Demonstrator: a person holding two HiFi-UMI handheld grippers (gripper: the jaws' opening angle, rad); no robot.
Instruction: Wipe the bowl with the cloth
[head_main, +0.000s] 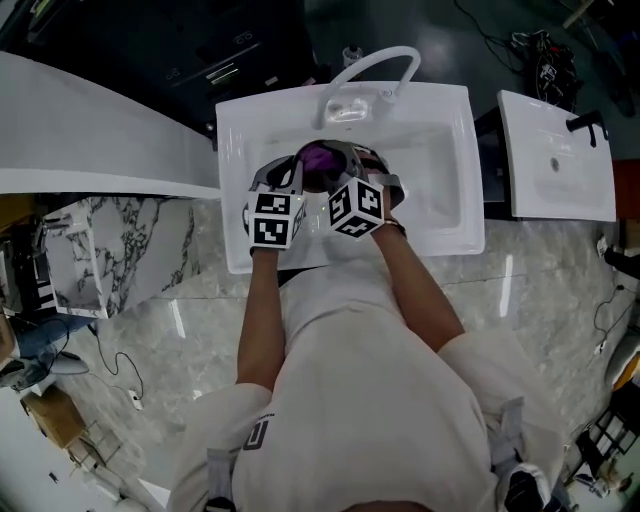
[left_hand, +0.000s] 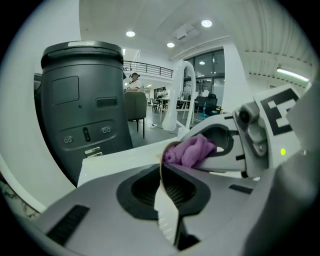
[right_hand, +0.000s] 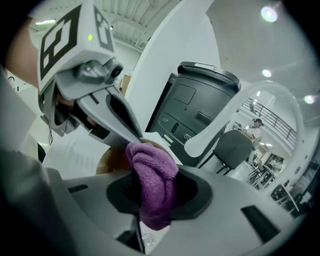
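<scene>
Wipe in progress over sink (head_main: 452, 215); how much is done is unclear.
L gripper (left_hand: 163, 176) is clamping bowl (right_hand: 112, 160) rim; R gripper (right_hand: 150, 205) is pinching cloth (right_hand: 151, 170) tight, pressing it vs bowl.

Head camera steeply down on sink (head_main: 445, 190), my left claw (left_hand: 165, 187) and right claw (right_hand: 150, 200) cameras close, each seeing the other, sharing cloth (left_hand: 192, 150).
</scene>
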